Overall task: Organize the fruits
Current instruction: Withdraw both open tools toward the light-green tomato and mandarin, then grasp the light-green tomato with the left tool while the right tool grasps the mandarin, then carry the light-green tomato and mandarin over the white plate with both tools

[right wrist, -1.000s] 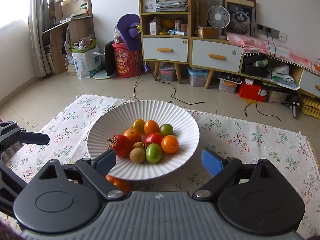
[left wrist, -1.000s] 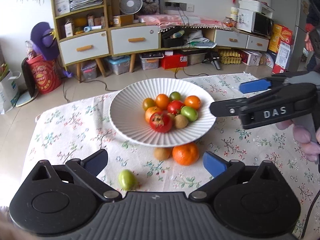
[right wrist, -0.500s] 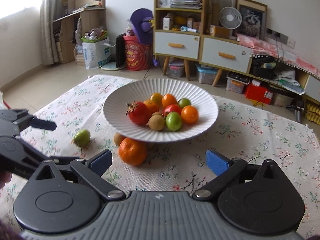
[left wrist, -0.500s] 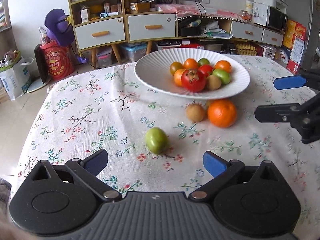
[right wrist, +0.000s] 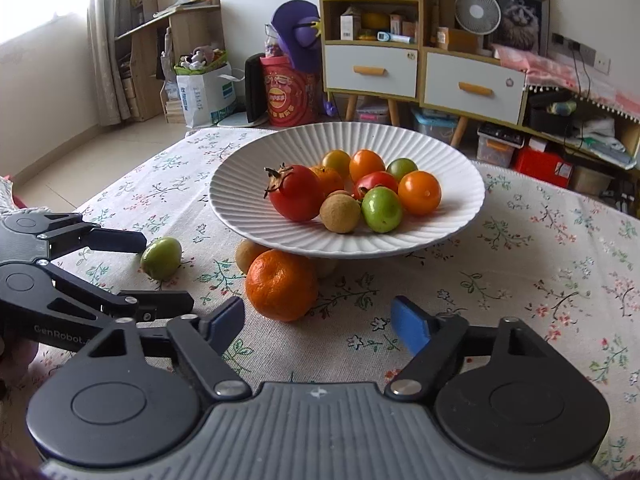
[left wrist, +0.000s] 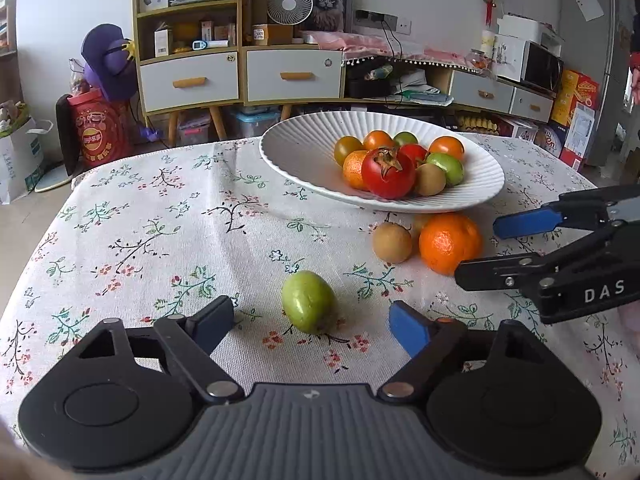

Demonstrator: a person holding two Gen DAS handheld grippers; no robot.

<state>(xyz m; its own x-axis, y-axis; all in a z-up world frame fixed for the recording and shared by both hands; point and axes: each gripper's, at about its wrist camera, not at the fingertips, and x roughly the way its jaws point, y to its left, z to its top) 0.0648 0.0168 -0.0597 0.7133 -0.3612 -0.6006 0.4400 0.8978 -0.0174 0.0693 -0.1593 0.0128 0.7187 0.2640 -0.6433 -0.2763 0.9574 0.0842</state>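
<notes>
At the lower centre of the left wrist view, the green fruit (left wrist: 308,302) lies on the cloth (left wrist: 160,220) between the wide-open, empty jaws of the left gripper (left wrist: 311,322). To grip it well, push forward until the pads flank its middle, then close gently. Right of it sit a kiwi (left wrist: 392,242) and an orange (left wrist: 450,242) below the plate (left wrist: 304,152). At the right edge, the right gripper (left wrist: 496,248) waits, spread and empty.
</notes>
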